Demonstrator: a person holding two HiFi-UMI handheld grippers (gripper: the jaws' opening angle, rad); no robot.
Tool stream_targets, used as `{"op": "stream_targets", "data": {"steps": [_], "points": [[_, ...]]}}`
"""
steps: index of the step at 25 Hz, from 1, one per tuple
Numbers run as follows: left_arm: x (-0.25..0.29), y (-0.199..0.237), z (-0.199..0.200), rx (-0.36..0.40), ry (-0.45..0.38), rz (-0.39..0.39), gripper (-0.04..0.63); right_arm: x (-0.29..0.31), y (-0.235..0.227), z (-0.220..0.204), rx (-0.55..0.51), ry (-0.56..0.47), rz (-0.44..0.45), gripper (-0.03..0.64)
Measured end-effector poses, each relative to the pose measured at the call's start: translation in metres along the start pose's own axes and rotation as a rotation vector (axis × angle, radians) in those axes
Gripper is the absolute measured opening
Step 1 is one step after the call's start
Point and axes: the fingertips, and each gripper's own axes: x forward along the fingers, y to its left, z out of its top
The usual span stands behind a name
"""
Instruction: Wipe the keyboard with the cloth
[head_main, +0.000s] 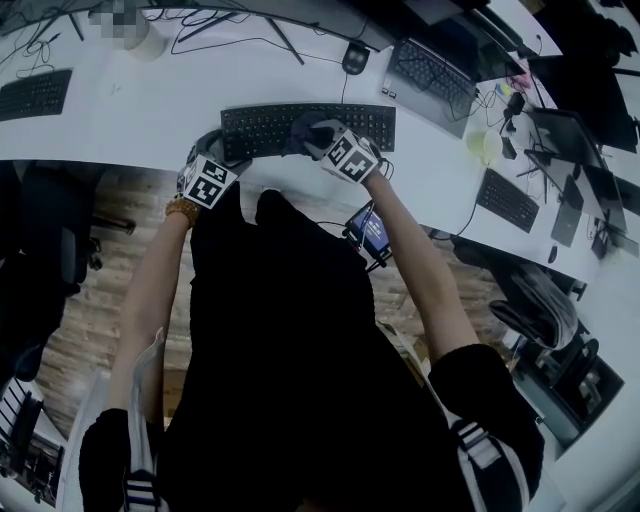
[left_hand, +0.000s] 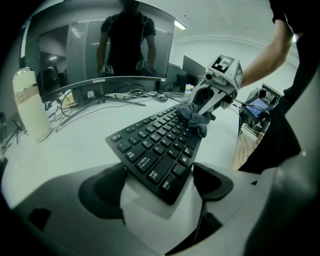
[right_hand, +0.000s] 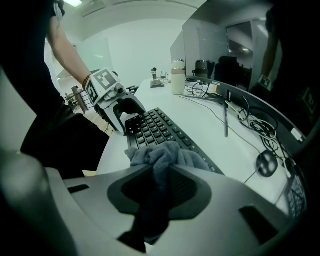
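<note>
At the near edge of the white surface (head_main: 150, 110), the black keyboard (head_main: 270, 128) lies lengthwise in front of the person, and both tools are on it. The left claw (left_hand: 159, 187) stands spread wide over the keyboard's left end, and in the left gripper view its dark pads (left_hand: 102, 192) sit against the two long edges, so that end lies right between them. Over to the right claw (right_hand: 167, 170): it's pressed together, pinching a bunched grey cloth (right_hand: 165, 157), with a dark tail of fabric hanging back between the pads. The cloth's loose front spills just ahead of the tips and rests on the keys around the middle of the board, well apart from the left claw. A mouse (right_hand: 266, 163) sits off beyond the keyboard.
</note>
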Motion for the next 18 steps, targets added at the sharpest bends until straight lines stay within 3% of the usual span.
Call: {"op": "stream_targets", "data": {"steps": [4,12,14,18], "points": [[0.0,0.0,0.002,0.0,0.001,0.001,0.419,0.001,-0.003,0.007,0.143,-0.042,0.023,0.08],[-0.002,-0.001,0.003,-0.003,-0.001,0.0,0.419,0.009,0.005,0.016,-0.041,0.021,0.041,0.08],[-0.001,-0.001,0.002,-0.003,-0.003,0.001,0.419,0.009,0.005,0.014,-0.033,0.014,0.046,0.08],[-0.001,0.0,0.003,-0.004,-0.008,0.002,0.419,0.008,0.002,0.018,0.085,-0.048,0.072,0.081]]}}
